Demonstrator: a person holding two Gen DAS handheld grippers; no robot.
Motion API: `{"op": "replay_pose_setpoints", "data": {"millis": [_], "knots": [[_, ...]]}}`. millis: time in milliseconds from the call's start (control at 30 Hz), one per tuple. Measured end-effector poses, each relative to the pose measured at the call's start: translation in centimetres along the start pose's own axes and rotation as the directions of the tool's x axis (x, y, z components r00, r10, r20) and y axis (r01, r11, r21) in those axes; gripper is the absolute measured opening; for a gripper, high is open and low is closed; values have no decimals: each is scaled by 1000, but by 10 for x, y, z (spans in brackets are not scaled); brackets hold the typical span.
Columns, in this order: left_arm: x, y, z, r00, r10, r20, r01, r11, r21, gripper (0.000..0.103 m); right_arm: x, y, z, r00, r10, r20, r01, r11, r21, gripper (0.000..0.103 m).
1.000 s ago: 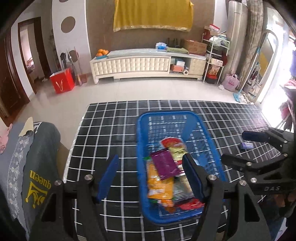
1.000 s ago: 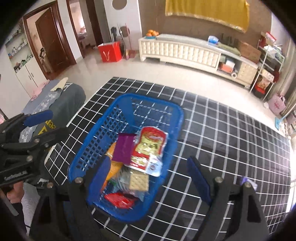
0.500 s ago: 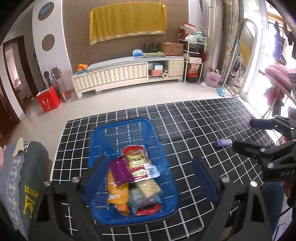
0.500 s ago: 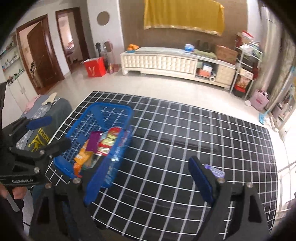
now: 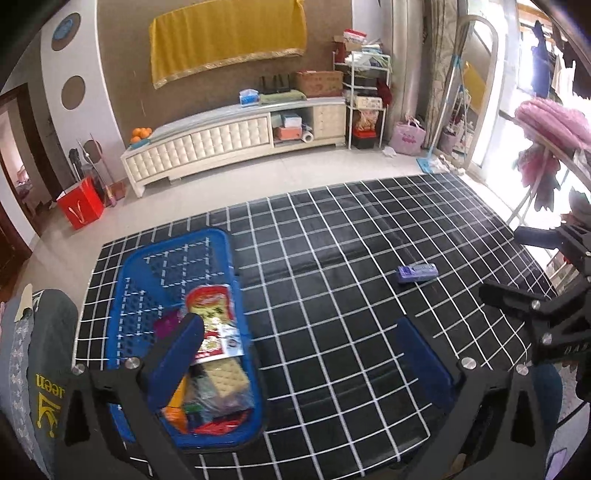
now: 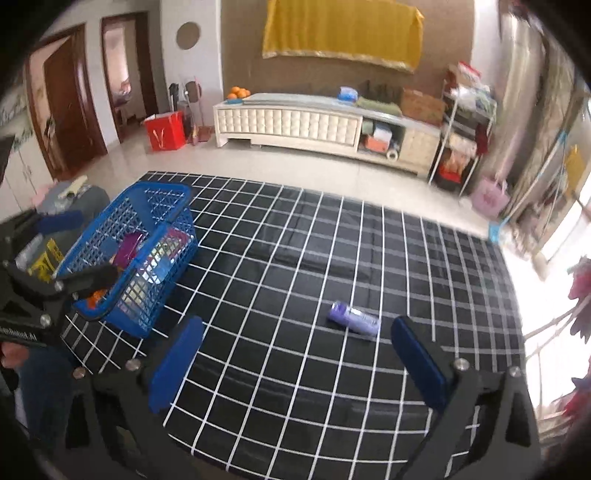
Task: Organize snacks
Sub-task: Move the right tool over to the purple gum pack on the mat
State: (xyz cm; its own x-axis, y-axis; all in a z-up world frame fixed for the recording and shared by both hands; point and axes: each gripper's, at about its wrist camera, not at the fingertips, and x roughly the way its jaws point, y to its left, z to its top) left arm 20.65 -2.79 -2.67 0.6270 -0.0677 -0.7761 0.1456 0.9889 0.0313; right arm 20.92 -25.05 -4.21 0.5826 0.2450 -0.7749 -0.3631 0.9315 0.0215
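On checked cloth (image 6: pixel 280 258), purple packet (image 6: pixel 354 322) lying flat, long axis left-right

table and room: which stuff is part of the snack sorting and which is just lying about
Job:
blue basket of snack packets
purple packet alone on the checked table
Lying about:
red bag
oranges
yellow cloth

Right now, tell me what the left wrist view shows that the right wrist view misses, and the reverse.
Only the left wrist view looks down into the blue basket, showing the red packet and cracker pack inside. Only the right wrist view shows the brown doors and the basket's mesh side wall. Both show the purple snack lying alone on the black grid cloth, and both tools, left tool and right tool, open and empty.
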Motion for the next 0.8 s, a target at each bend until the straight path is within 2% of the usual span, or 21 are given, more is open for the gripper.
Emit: {"op": "replay_pose_setpoints", "data": {"millis": [100,300,433,600,800], "knots": [[11,-15,-1,1000,-6,-19,7,1000,13,103,9,-17,-7,1000,9,-26,-9,1000,27,103],[44,-44,0,997,-9,-73,11,999,32,103,32,-37,-21,998,-21,-57,19,1000,-21,103],[67,-57,-1,994,-40,-106,42,999,17,103,55,-54,-27,995,4,-99,-6,1000,-18,103],[101,-69,-1,990,-23,-137,26,1000,18,103,85,-72,-30,990,34,-136,-42,998,-50,103],[142,-73,-1,979,-69,-191,65,997,-28,103,128,-93,-26,979,100,-175,-115,990,-76,103]]}}
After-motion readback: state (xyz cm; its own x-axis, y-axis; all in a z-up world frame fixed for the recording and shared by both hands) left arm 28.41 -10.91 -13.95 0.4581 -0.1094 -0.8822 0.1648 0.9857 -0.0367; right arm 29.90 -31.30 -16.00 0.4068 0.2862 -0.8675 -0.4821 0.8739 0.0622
